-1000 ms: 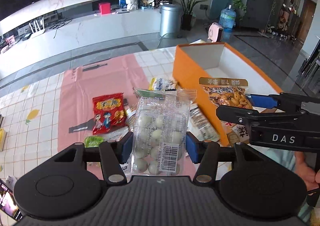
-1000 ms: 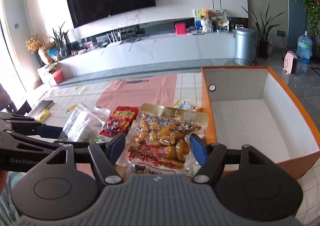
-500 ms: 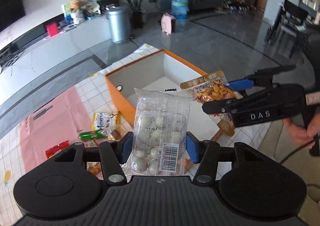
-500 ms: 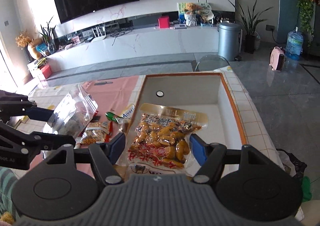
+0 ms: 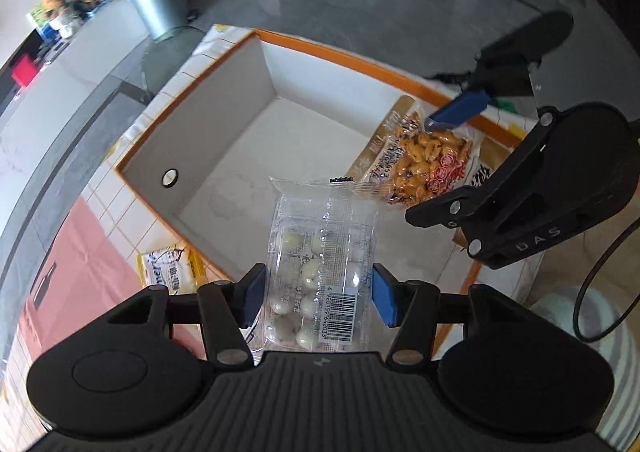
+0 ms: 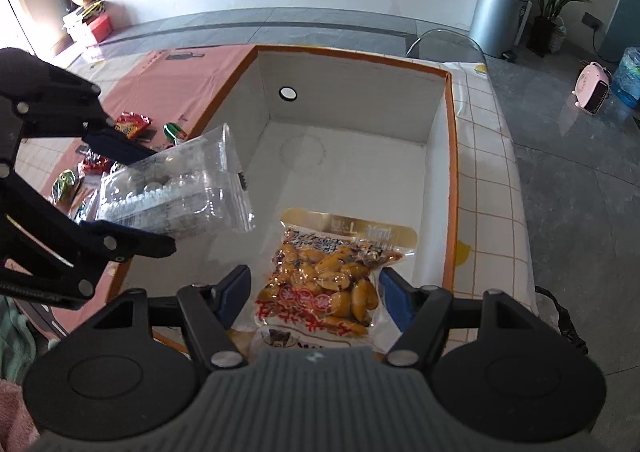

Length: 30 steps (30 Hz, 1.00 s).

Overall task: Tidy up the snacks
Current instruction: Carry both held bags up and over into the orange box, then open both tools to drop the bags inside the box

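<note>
While both of your grippers hung tilted down over the orange box (image 6: 451, 155), each already had a packet clamped across its width. Your left gripper (image 5: 319, 294) was closed on the clear bag of white balls (image 5: 322, 264), its long axis running straight out ahead of the fingers, over the near left part of the box floor. Your right gripper (image 6: 314, 298) was closed on the bag of nuts (image 6: 332, 280), likewise pointing forward, over the near right part. The two bags sat near each other but apart, side by side. Below them the white floor of the box looked bare, with open room towards the far wall and its round hole (image 6: 287, 93). Other snacks (image 6: 132, 123) lay on the pink mat (image 6: 176, 79) outside the box's left wall. Letting go looked like the step due, each bag dropping flat on its own side
</note>
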### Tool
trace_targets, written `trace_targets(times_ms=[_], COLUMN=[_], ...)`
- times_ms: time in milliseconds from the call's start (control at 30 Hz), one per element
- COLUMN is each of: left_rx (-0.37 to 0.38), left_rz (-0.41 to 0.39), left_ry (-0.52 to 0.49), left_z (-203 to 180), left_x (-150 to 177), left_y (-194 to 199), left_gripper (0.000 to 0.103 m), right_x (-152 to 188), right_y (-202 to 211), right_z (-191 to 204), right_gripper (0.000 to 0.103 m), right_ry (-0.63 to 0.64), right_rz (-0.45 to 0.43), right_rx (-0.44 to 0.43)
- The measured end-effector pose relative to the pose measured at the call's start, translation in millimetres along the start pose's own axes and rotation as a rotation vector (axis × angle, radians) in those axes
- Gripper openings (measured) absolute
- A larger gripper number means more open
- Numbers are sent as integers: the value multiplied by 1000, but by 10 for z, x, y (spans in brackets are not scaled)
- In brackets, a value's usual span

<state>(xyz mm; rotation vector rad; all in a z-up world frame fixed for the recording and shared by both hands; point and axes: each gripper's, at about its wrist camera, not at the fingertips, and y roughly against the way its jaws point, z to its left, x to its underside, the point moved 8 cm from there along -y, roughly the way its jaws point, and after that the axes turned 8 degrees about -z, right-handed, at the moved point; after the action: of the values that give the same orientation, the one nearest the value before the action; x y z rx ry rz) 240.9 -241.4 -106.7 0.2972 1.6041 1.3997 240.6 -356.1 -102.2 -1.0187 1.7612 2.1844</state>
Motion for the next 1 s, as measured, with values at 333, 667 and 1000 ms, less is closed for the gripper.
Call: trace_targets(times_ms=[333,667,1000], left_rx=[57,157,175], left_rz=[116,167,149], left_ry=[-239,-315,-280], left_z=[-87,-104,-64], left_x=[16,207,245], left_y=[-383,-681,-665], left_gripper=[65,67,75], right_x=[41,162,125], right_y=[-392,-605,-790], right_z=[130,145,72], right_gripper=[68,57,53], right_ry=[176,253,219], right_rz=[159,255,312], right_rx=[-45,-150,-145])
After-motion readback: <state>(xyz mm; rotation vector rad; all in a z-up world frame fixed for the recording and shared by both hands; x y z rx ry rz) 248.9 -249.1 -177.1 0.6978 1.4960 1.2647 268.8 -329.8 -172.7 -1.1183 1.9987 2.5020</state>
